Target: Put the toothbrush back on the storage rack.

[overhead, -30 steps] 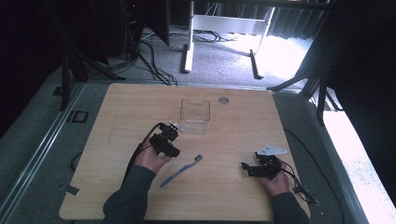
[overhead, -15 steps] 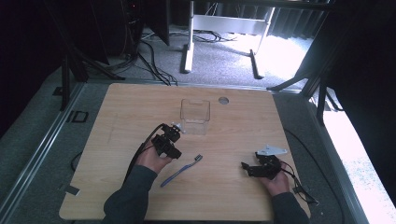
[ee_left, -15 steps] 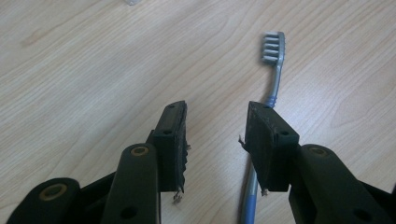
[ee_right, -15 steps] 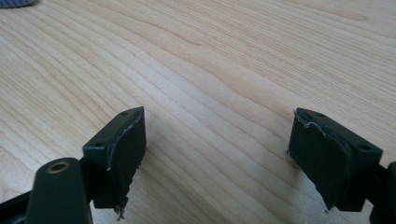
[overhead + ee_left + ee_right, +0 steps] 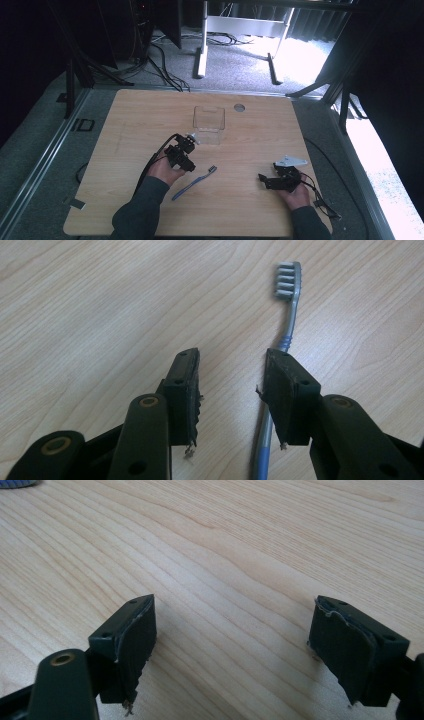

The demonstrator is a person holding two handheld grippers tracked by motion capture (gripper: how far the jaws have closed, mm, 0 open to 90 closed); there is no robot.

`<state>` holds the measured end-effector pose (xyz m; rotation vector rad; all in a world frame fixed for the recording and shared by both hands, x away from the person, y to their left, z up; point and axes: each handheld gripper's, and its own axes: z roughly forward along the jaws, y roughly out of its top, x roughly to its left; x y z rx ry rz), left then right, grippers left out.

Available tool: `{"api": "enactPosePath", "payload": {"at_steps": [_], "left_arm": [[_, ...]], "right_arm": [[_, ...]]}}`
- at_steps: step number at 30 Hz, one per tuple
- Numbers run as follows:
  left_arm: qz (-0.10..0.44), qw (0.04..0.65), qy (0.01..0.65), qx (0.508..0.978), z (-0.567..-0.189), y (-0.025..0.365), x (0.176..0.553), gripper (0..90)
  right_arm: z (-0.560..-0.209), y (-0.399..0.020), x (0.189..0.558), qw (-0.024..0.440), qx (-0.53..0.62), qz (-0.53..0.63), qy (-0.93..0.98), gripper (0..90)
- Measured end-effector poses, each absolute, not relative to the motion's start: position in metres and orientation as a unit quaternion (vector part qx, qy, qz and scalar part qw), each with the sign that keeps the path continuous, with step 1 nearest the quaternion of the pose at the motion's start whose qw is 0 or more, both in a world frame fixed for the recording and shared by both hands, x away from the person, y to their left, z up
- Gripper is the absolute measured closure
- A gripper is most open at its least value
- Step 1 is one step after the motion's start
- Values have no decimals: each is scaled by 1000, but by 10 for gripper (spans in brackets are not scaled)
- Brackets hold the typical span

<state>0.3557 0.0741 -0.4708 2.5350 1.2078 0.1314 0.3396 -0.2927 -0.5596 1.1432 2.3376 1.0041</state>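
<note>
L gripper point(image 5: 230, 390) fingers apart & just been opening, nothing clamped; toothbrush point(image 5: 287, 325) lies flat on table point(image 5: 150, 115) beside one finger. R gripper point(image 5: 235, 645) fingers wide apart over bare wood. Clear box point(image 5: 209, 119) farther back. No writing readable

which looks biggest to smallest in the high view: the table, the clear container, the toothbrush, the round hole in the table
1. table
2. clear container and toothbrush: the container covers more area and the toothbrush is longer, so I won't rank them
3. round hole
</note>
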Motion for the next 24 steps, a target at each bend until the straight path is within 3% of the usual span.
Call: {"api": "enactPosePath", "payload": {"at_steps": [24], "left_arm": [[35,154,418,895,-475,65,355,558]], "right_arm": [[-560,-293,340,175,404,354,825,187]]}}
